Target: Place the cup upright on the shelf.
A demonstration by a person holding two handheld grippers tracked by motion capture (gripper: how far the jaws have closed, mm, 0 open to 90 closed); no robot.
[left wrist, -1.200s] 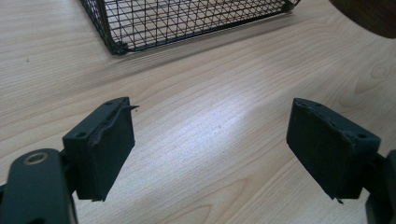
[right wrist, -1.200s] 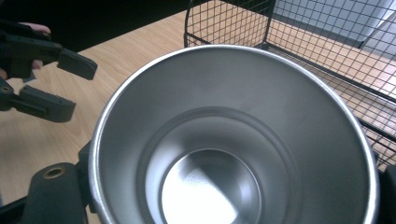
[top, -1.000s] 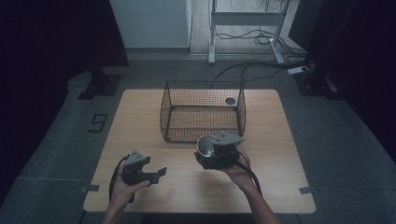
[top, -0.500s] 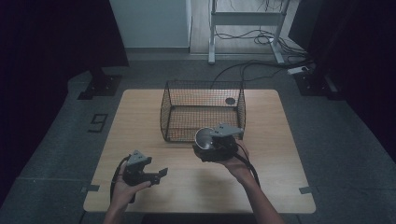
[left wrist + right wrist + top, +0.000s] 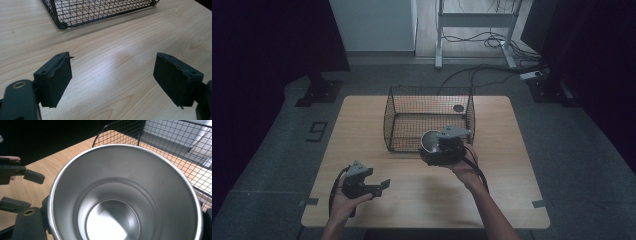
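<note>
Altogether, one steel cup [image 5: 430,141] gripped by right tool [image 5: 435,154], left tool [image 5: 384,185] open, one basket [image 5: 394,111].

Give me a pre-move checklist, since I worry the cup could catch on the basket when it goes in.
1. Right gripper shut on the steel cup: ok.
2. Cup empty, nothing to spill: ok.
3. Cup above the wire basket rim: cannot tell; it sits at the near wall.
4. Basket floor free where the cup would land: ok; one small dark disc lies in the far corner.
5. Left gripper open, well away from the basket: ok.
</note>
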